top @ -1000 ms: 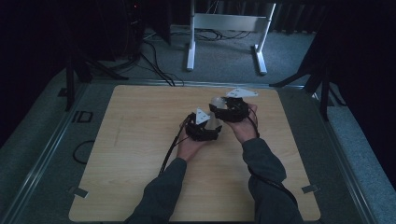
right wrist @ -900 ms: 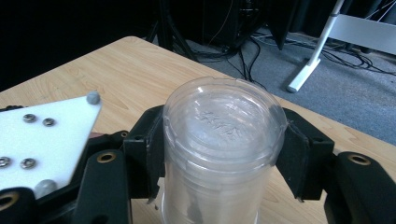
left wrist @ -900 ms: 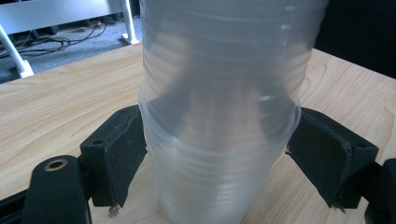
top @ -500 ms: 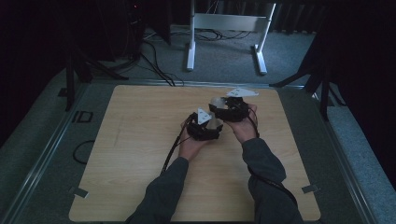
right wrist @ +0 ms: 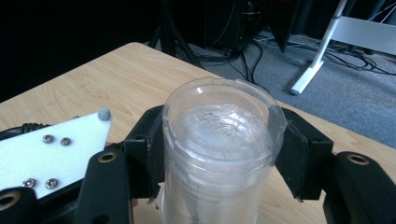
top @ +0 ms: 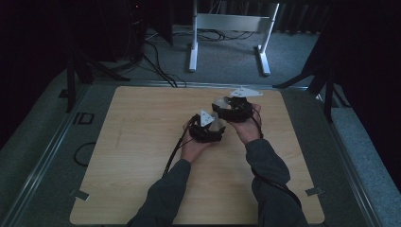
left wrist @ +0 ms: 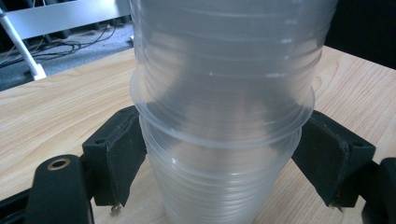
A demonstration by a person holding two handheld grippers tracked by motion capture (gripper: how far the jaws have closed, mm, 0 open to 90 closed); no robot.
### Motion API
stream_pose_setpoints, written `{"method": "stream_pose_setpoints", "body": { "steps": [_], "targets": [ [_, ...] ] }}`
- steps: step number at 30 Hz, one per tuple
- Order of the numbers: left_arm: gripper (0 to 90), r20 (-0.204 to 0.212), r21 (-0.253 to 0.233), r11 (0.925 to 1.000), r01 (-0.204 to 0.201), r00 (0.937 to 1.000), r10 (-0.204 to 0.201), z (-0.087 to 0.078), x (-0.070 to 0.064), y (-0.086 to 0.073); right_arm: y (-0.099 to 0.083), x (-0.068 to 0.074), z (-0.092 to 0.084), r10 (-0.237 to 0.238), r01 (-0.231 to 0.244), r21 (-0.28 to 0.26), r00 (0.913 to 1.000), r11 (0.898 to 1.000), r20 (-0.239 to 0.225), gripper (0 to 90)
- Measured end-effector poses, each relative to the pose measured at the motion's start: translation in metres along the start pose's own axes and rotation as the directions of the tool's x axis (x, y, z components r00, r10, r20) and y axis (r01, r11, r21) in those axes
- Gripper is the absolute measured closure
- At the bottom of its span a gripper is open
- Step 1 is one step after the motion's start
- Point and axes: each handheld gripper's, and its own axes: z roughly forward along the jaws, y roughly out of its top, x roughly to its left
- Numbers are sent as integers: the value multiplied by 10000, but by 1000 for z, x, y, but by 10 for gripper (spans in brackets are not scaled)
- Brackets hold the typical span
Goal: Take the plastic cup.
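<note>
Both forearms reach in over the middle of the worktop (top: 142, 142), hands close together. The left gripper (left wrist: 219, 186) clamps the narrow end of a stack of clear cups (left wrist: 224, 116). The right gripper (right wrist: 224, 158) clamps the stack's outer cup (right wrist: 219, 154), held just above the wood.

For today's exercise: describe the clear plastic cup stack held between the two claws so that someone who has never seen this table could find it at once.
Start at the pale wooden table, then look right of its middle, where two hands meet. Between the left claw and the right claw sits a stack of clear cups, nested and ribbed. It is the one see-through thing among black claws and dark sleeves.
</note>
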Motion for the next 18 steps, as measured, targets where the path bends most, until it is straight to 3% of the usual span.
{"method": "stream_pose_setpoints", "body": {
  "steps": [13, 18],
  "targets": [
    [199, -46, 125, 9999, 27, 10000, -27, -1, 1, -1, 12, 2, -5, -59, 60, -157, 9999, 9999, 83, 405],
    [153, -61, 69, 9999, 115, 9999, -115, -4, 3, 1, 16, 3, -7, -71, 73, -201, 9999, 9998, 108, 405]
  ]
}}
